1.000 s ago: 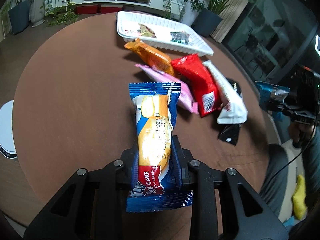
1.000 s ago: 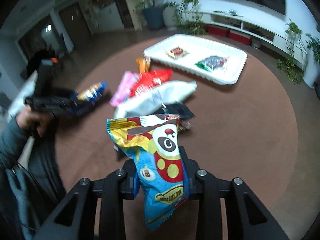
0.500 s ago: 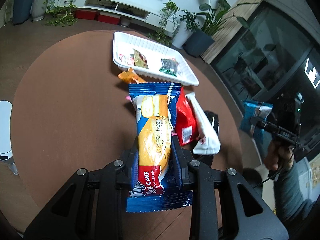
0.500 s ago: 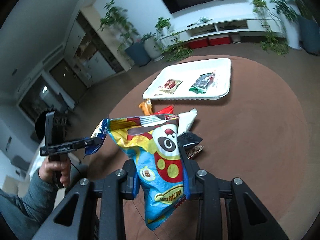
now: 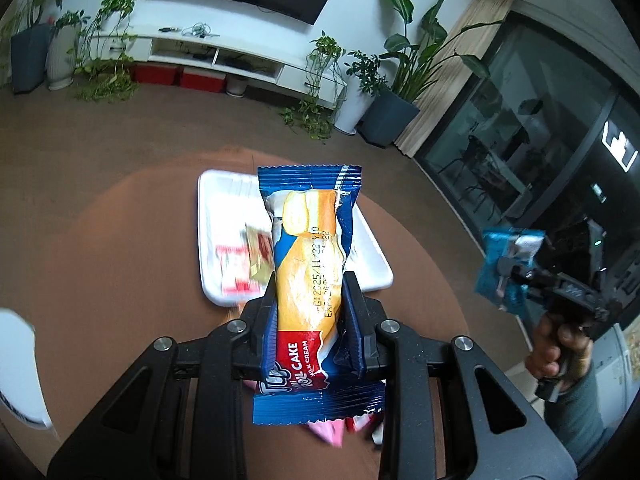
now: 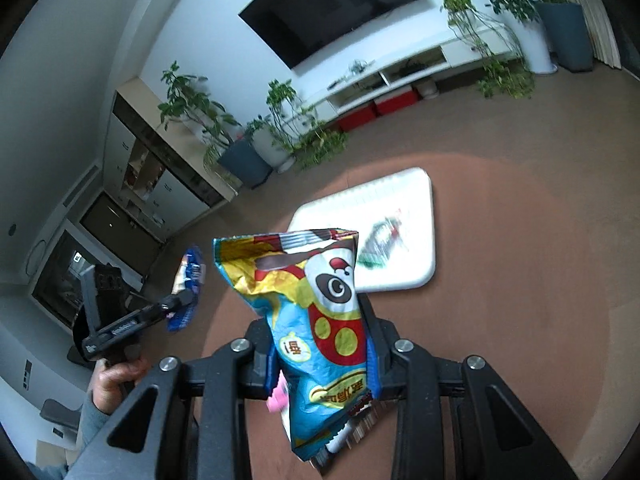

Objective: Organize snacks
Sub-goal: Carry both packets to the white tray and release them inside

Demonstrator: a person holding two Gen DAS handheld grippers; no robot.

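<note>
My left gripper (image 5: 309, 300) is shut on a blue roll cake packet (image 5: 308, 264), held high above the round brown table (image 5: 128, 264). Beyond the packet lies the white tray (image 5: 376, 264) with a couple of small snack packets (image 5: 248, 264) in it. My right gripper (image 6: 320, 332) is shut on a colourful blue and yellow snack bag (image 6: 316, 316), also lifted over the table (image 6: 520, 320). The white tray (image 6: 420, 208) beyond it holds a green packet (image 6: 380, 248). Each view shows the other gripper off to the side: the right gripper (image 5: 516, 276), the left gripper (image 6: 176, 300).
A pink packet (image 5: 328, 432) and other loose snacks (image 6: 344, 432) lie on the table beneath the grippers, mostly hidden. A white object (image 5: 20, 368) sits off the table's left edge. Potted plants (image 5: 392, 100), a TV unit and cabinets stand beyond the table.
Both grippers have risen and tilted up with their packets. The table and tray now look smaller and lower, more of the room shows, and the loose snack pile has slipped under the grippers.
</note>
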